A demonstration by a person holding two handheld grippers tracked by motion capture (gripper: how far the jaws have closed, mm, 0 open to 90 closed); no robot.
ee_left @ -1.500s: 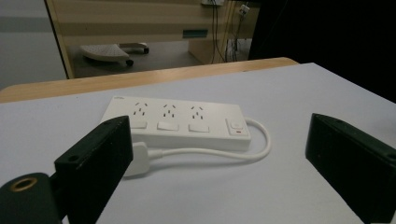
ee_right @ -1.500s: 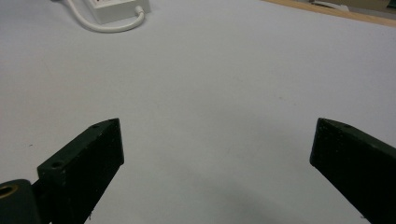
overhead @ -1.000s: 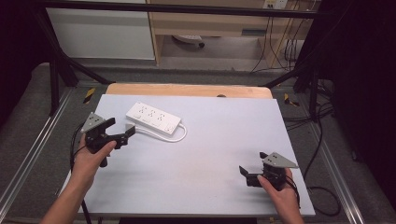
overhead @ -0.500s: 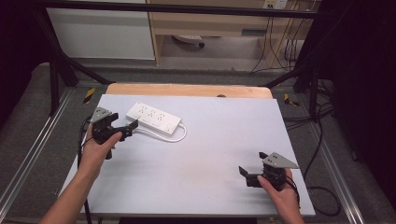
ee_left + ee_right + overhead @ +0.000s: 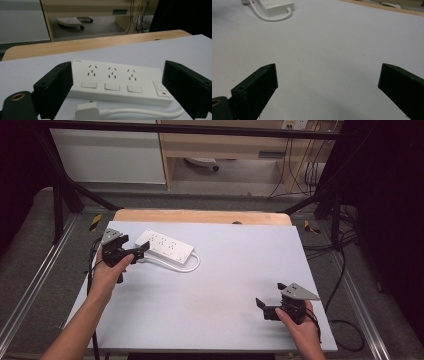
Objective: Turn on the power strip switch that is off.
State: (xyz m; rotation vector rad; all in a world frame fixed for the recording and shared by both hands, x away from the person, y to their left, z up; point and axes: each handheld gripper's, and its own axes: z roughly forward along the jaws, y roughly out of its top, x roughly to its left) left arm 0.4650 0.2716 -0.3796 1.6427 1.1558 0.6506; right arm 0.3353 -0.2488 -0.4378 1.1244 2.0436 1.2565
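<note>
- The power strip is laid flat near the table's far left edge, with its plug just before it.
- The left gripper is held spread wide at the strip's near end, apparently so that it can be straddled.
- The right gripper is parked well apart from the strip, jaws likewise wide and holding nothing.

left tool open, beside power strip | right tool open

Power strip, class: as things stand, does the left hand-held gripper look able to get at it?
Probably yes. The left hand-held gripper is open, right beside the power strip, which lies framed between its jaws in the left gripper view. Nothing stands between them; only the strip's own plug and cable lie in front.
</note>
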